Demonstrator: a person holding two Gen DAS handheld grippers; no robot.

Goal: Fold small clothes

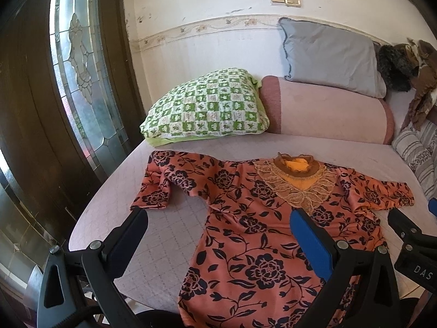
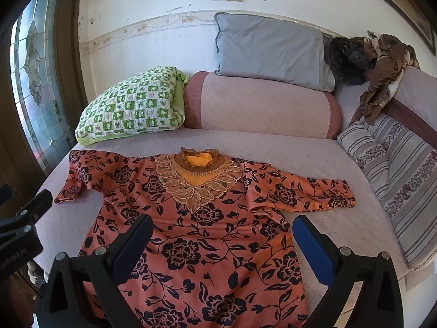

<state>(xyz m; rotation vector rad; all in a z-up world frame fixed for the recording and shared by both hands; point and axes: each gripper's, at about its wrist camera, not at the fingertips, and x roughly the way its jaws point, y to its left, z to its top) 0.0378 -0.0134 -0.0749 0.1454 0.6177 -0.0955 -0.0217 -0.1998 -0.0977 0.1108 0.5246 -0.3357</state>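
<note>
The dress point(image 2: 196, 218) lies flat on the bed point(image 2: 314, 150), neck away from us, long axis running toward us. We hold both grippers spread and empty: left gripper point(image 1: 218, 235) nearer the left sleeve point(image 1: 155, 183), right gripper point(image 2: 222, 243) nearer the right sleeve point(image 2: 308, 191).
</note>
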